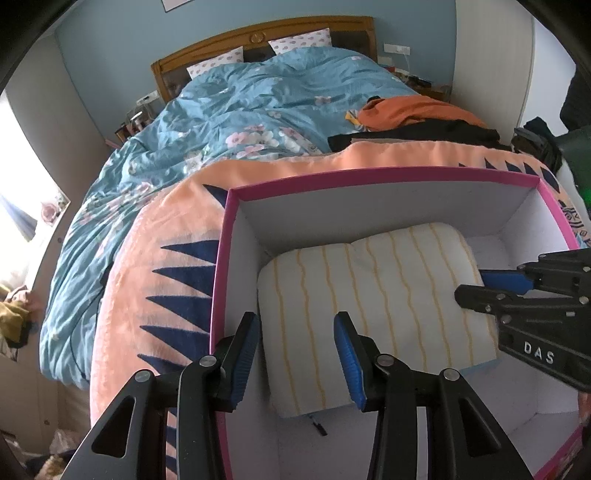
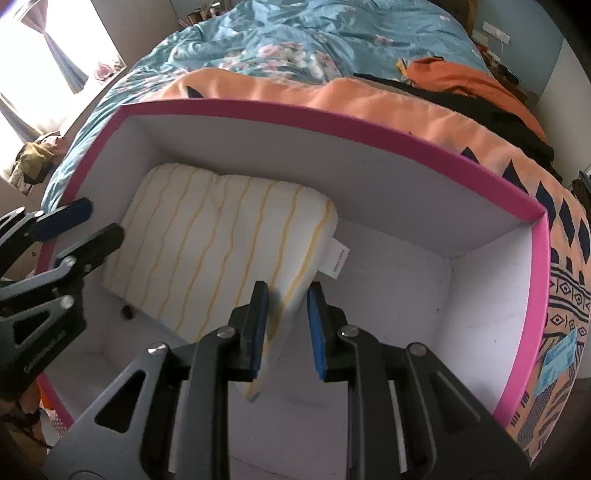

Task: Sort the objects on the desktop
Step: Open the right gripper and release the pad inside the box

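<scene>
A box with a pink rim and white inside walls sits on a peach blanket with dark blue triangles, spread over the foot of a bed; behind it lie a blue flowered duvet, an orange cloth and dark clothes, with two pillows against a wooden headboard. The near box wall and the left side wall stand close around the towel, and the left gripper reaches in over the near-left corner. Its jaws stand apart above the towel's near-left part, holding nothing as far as can be seen. In the left view the right gripper comes in from the right edge at the towel's far-right side; whether it is closed there cannot be told from that view. The right view shows what the left does not: the right gripper has a hanging corner of the towel running between its blue pads, the left pad against the cloth, a narrow gap on the right, so a firm clamp cannot be confirmed. That view also shows a white label at the towel's edge, a window with a tied curtain, and the left gripper at the box's left rim. Only the left view shows a small dark thing on the box floor below the towel's near edge. The towel is white with thin wavy yellow stripes, thick, folded to a rounded pad, lying in the box's left half on the floor.
</scene>
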{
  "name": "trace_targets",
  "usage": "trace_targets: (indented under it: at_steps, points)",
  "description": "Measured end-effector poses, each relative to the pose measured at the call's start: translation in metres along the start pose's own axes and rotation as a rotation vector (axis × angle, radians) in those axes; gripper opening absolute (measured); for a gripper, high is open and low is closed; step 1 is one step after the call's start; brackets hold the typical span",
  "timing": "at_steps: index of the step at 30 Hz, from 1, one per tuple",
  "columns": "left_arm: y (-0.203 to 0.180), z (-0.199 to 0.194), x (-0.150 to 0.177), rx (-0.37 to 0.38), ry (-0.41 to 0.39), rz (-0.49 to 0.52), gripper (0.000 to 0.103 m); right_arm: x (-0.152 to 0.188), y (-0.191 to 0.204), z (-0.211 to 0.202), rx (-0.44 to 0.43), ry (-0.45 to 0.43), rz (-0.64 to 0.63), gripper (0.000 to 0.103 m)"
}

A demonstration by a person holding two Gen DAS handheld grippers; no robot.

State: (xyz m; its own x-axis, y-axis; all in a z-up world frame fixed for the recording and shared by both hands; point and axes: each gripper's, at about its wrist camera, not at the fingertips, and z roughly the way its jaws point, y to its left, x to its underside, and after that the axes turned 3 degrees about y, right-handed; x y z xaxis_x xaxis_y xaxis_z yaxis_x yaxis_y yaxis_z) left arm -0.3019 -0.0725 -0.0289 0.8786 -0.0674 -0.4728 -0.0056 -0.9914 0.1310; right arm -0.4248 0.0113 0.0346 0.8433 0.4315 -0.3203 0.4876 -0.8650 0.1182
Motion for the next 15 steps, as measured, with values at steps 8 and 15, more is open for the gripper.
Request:
trace_targets:
  at_steps: [8,15]
  points:
    - [0.006,-0.007,0.01,0.065,-0.012,-0.004,0.043,0.003,-0.009,-0.005,0.008,-0.02,0.046,0.033]
    - [0.003,-0.025,0.033,0.122,-0.022,0.037,0.044,0.027,-0.004,-0.044,-0.056,-0.144,0.0,0.035]
